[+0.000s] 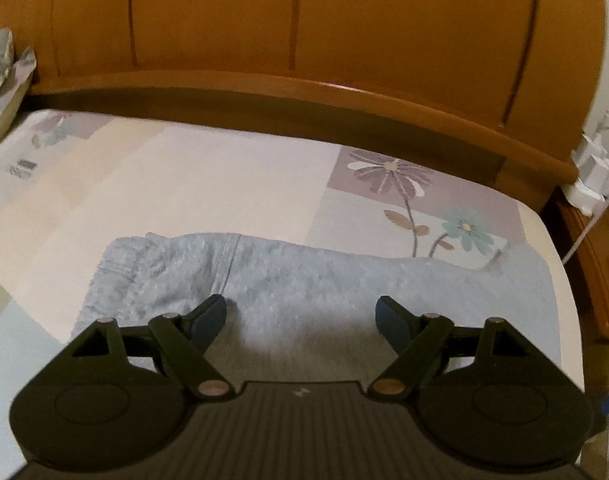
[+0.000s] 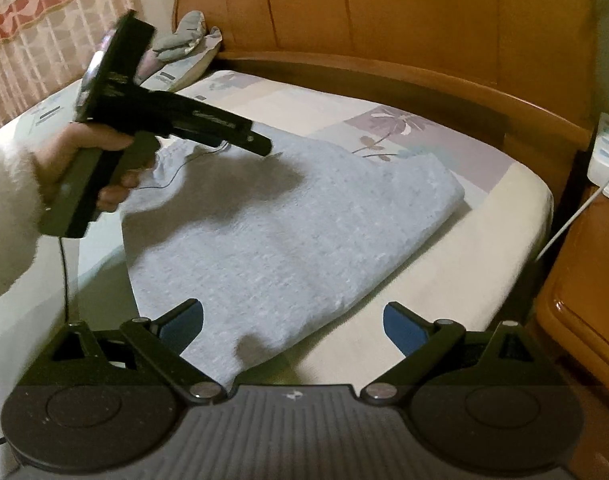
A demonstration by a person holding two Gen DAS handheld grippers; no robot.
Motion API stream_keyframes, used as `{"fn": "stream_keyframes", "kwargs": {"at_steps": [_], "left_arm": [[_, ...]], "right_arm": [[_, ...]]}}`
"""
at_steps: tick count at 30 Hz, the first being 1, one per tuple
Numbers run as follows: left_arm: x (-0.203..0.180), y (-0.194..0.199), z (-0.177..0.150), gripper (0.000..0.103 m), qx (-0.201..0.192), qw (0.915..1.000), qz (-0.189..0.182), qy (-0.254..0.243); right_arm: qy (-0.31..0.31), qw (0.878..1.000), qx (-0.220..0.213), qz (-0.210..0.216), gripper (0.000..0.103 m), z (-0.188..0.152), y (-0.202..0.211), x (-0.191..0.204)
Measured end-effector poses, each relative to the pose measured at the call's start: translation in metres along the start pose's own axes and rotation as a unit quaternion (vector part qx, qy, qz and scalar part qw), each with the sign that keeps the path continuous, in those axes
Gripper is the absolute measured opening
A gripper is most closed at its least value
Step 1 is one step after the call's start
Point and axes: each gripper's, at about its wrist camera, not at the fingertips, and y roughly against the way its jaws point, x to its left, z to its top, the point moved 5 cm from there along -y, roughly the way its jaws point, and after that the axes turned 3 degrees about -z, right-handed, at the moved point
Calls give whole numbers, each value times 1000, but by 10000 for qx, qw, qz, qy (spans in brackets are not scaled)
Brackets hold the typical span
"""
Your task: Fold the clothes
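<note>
Garment [image 2: 272, 232]: light blue-grey, fleecy knit, folded into a flat, roughly rectangular bundle of several layers. Lies on the floral bedsheet [image 1: 208, 184], near the sheet's right edge, below the printed flowers. Long axis runs across the sheet. Seam line and ribbed hem visible at its left end [image 1: 152, 264]. A thin drawstring trails there. Surface mostly smooth, edges slightly rounded.

The folded garment [image 2: 264, 220] lies on the bed [image 2: 504, 196], probably near its headboard [image 2: 384, 12].
</note>
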Motion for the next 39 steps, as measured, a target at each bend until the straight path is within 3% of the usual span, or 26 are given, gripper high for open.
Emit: {"fn": "stream_keyframes", "kwargs": {"at_steps": [3, 8, 13, 20, 27, 32, 35, 39], "left_arm": [[-7, 23, -6, 95, -247, 9986, 317, -337], [-21, 54, -29, 95, -418, 9953, 421, -770], [-31, 62, -61, 96, -376, 9925, 503, -1052], [-27, 55, -98, 96, -105, 9974, 264, -670], [-34, 100, -108, 99, -467, 9945, 509, -783], [-37, 132, -128, 101, -675, 9946, 539, -572], [-34, 145, -141, 101, -772, 9928, 764, -503], [-26, 158, -155, 101, -761, 9903, 1095, -383]], "right_arm": [[14, 10000, 42, -31, 101, 0, 2, 3], [96, 9999, 47, -34, 103, 2, 6, 12], [121, 9999, 62, -37, 103, 1, 11, 17], [58, 9998, 134, -119, 103, -1, 11, 15], [94, 9998, 78, -187, 103, 2, 8, 11], [217, 9997, -33, 147, 103, 7, 3, 22], [435, 9970, -93, 640, 103, 6, 1, 39], [447, 9923, 214, 1133, 103, -4, -12, 55]]}}
